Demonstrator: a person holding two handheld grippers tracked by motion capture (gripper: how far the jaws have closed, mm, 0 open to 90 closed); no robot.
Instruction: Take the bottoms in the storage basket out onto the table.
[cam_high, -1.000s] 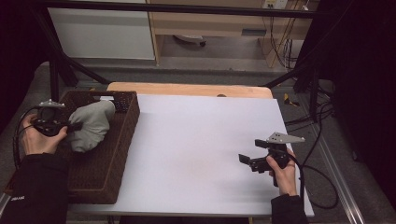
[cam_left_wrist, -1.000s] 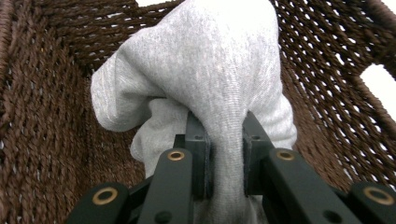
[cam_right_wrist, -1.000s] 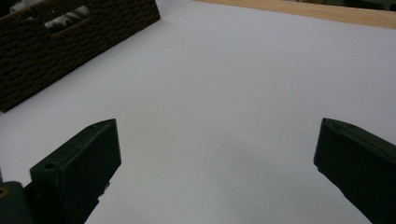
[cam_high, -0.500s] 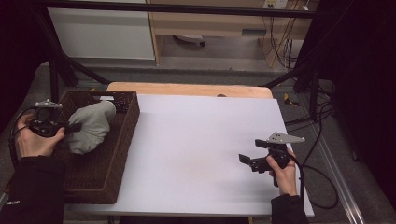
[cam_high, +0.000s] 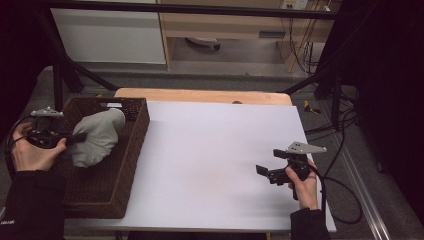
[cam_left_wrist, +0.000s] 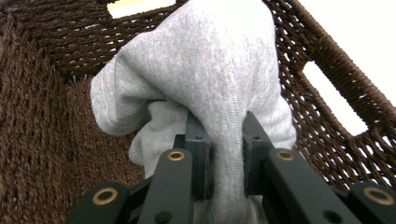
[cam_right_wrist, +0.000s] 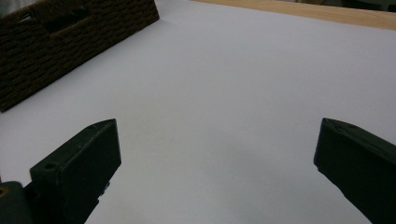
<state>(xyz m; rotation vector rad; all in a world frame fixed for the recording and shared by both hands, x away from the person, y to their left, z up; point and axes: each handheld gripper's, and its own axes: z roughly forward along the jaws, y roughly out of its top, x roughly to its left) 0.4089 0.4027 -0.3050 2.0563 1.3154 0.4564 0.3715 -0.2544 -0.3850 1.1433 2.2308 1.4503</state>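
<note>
Left hand-held gripper (cam_left_wrist: 224, 158) pinched a fold of grey cloth (cam_left_wrist: 210, 79) between its black jaws; the fabric bunched up and over the jaw tips, the pads pressed into it from both sides. From above, that left hand-held gripper (cam_high: 75, 138) sat at the near-left side of the brown woven basket (cam_high: 112, 195), which stood on the left end of the desk (cam_high: 210, 150). Grey cloth (cam_high: 97, 137) lay inside the basket, heaped toward the far half, one end up near the far wall; whether its underside rested on the basket floor or hung clear could not be told. Garment type also unclear: soft knit, sweatshirt-like. Right hand-held gripper (cam_high: 265, 172) waited well apart, low over the bare white top at the near-right, jaws spread wide with nothing between them; the right gripper view showed its own two jaws (cam_right_wrist: 215, 172) standing far apart with the basket's side wall (cam_right_wrist: 70, 37) off at upper left. Judged step: the grasp looked made, and the lift out of the basket seemed the work in hand. Next move, as I read it, called for raising the bundle high enough to clear the woven rim, then carrying it right to the open desk. Risk noted: trailing fabric might snag on the weave, or the pinch might slip off a single fold.
</note>
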